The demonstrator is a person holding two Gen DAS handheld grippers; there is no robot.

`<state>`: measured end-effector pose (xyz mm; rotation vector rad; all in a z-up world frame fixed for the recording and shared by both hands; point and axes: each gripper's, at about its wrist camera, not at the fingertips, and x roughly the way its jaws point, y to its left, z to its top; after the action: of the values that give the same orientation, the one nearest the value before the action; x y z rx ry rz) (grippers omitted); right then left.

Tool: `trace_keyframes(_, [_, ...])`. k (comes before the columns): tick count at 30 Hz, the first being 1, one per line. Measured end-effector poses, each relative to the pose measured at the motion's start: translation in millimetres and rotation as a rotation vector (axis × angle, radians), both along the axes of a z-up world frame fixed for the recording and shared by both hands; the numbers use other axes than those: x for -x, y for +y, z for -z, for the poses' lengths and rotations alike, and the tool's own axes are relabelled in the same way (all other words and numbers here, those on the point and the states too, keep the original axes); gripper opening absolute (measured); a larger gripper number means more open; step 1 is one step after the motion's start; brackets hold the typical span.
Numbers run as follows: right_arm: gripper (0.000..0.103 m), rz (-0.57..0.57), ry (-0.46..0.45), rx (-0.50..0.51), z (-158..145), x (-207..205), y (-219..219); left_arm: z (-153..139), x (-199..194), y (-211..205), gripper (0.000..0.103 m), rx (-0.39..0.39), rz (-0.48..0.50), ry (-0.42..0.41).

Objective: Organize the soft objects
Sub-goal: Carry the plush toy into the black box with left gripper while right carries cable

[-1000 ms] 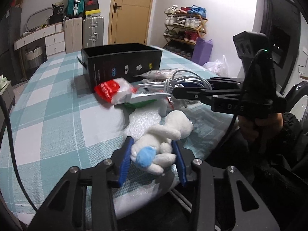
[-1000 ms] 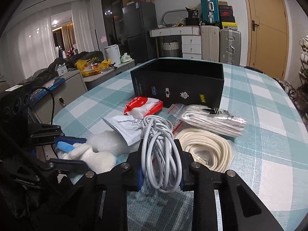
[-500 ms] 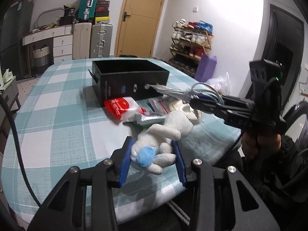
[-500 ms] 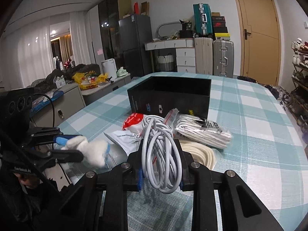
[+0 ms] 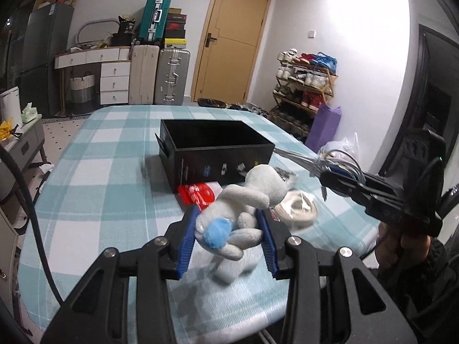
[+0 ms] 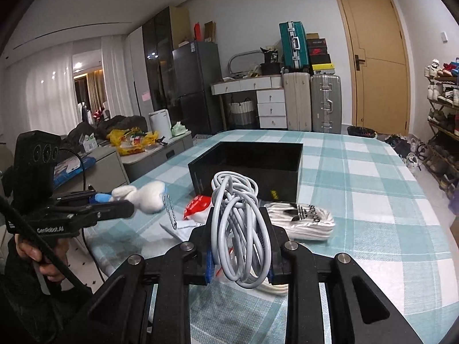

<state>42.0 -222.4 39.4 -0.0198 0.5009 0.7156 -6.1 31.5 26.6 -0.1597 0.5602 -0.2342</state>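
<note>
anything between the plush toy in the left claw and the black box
Nothing visible blocks it. The plush toy is lifted in the left claw, above the red packet lying before the open black box.

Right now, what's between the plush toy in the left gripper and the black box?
In the left wrist view, a red packet lies on the tablecloth between the plush toy and the black box.
</note>
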Motion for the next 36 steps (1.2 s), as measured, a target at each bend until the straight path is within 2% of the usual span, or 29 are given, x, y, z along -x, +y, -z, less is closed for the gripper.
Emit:
trace_keyframes(13, [0.025, 0.041, -0.009, -0.072, -34, -14, -13, -23, -32, 11, 0.04, 0.013, -0.11, -0.033])
trace_keyframes(20, [0.025, 0.044, -0.009, -0.064, -47, -31, -6, -34, -51, 14, 0.04, 0.011, -0.147, -0.046])
trace_keyframes(36, [0.025, 0.056, 0.059, 0.002, -38, -89, 15, -29, -112, 9, 0.04, -0.016, -0.198, 0.005])
